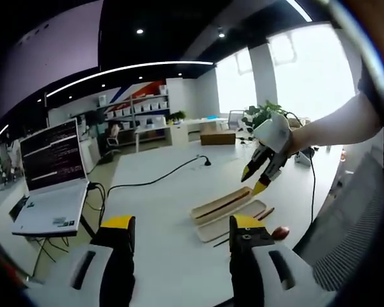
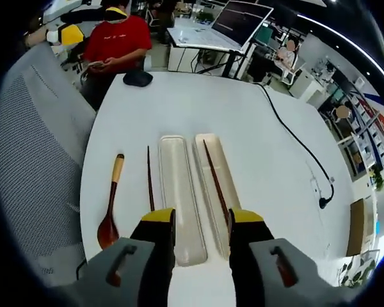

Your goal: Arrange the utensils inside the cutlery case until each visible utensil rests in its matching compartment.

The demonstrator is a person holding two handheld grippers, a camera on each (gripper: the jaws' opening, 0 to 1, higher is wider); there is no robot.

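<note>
Cutlery case (image 2: 179,192) open on white worktop (image 2: 256,128), two trays side by side. One chopstick (image 2: 216,182) in far tray; second chopstick (image 2: 150,179) and spoon (image 2: 110,208) on worktop beside case.

Risk: thin chopstick lies flat, may slip or roll from pinch, or nudge tray.

Right claw (image 2: 198,233) released, empty, hovering above case. Left claw (image 1: 182,233) released, empty, held back, level.

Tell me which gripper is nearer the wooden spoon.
Right. The right gripper hovers open just beside the wooden spoon, above the case; the left gripper sits farther back across the table.
</note>
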